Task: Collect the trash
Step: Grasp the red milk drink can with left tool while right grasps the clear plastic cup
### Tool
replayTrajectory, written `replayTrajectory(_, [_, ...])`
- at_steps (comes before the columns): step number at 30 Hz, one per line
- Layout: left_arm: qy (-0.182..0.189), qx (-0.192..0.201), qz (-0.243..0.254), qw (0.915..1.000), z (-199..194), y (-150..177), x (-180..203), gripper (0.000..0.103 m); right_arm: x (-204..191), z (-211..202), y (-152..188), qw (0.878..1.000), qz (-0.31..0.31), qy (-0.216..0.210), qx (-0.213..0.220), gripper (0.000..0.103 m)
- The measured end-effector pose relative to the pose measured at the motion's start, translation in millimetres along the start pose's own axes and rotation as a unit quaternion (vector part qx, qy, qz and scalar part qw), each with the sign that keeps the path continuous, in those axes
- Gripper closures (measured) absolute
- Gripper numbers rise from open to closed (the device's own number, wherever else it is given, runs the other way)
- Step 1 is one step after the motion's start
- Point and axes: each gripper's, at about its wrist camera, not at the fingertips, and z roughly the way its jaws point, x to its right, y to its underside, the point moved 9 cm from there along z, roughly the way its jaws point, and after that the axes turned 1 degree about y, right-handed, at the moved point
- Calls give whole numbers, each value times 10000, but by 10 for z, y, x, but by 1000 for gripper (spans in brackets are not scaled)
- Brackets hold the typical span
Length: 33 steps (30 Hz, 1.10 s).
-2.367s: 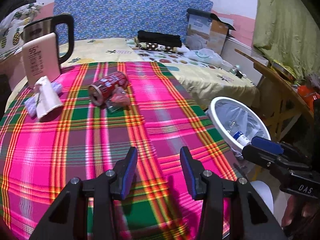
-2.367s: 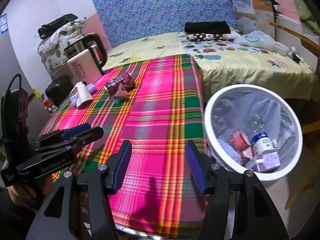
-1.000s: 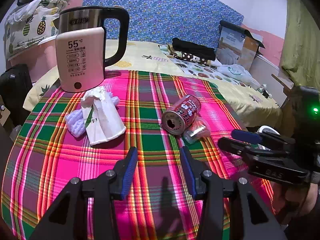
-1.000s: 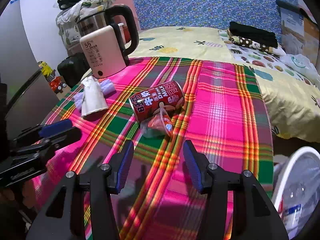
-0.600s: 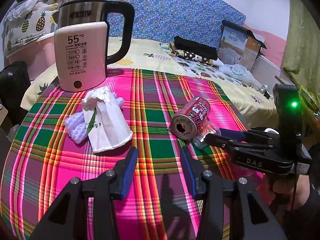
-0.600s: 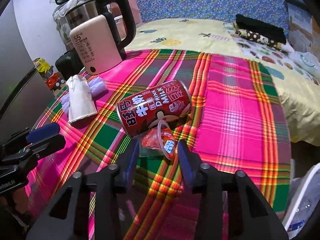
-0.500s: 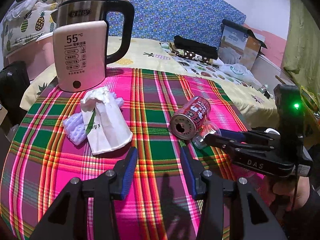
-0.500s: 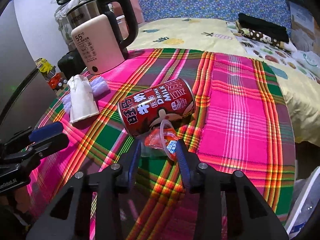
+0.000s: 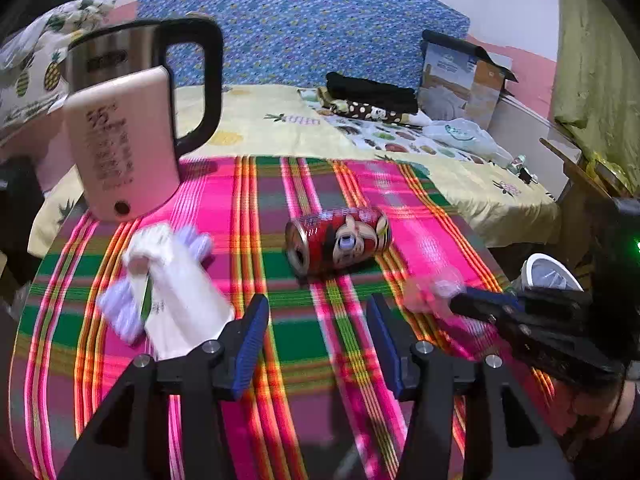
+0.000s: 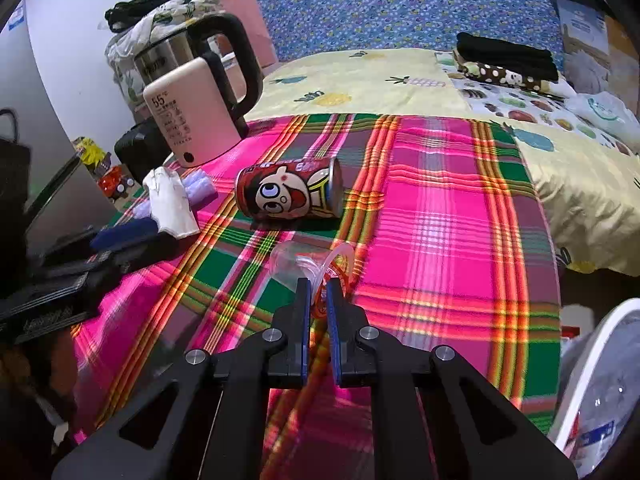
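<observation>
On the plaid tablecloth, the crumpled white paper lies at about ten o'clock of the left gripper, whose jaws have just been opening and stand apart with nothing between them. The red drink can lies on its side at twelve o'clock. The right gripper, its jaws just closed, is clenched on the clear plastic wrapper, the white bin at its four o'clock.

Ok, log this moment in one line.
right gripper: just closed on clear plastic wrapper | left gripper: open, empty | red can: on table | bin: right
</observation>
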Motion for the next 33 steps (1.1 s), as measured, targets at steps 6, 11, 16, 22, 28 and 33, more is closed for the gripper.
replayTrajectory(6, [87,24,404,9991,233,-270,65,41,138,-76,38,9998,198,1,65,95])
replayTrajectory(11, [291,-45,750,9967,477,-419,138,37,260,-155,73,9993,352,13,114,95])
replayTrajectory(16, [519,-312,1135,9917,705,-407,220,33,357,-180,94,9989,447,39,131,95])
replayTrajectory(22, [808,-522,1452,9847,575,-210,409,33,403,-229,131,9986,499,26,164,95])
replayTrajectory(28, [653,-559,1431,9860,554,-135,528,33,432,-276,178,9983,540,20,197,95])
replayTrajectory(33, [490,-690,1348,9873,705,-94,585,33,462,-356,194,9980,572,58,245,95])
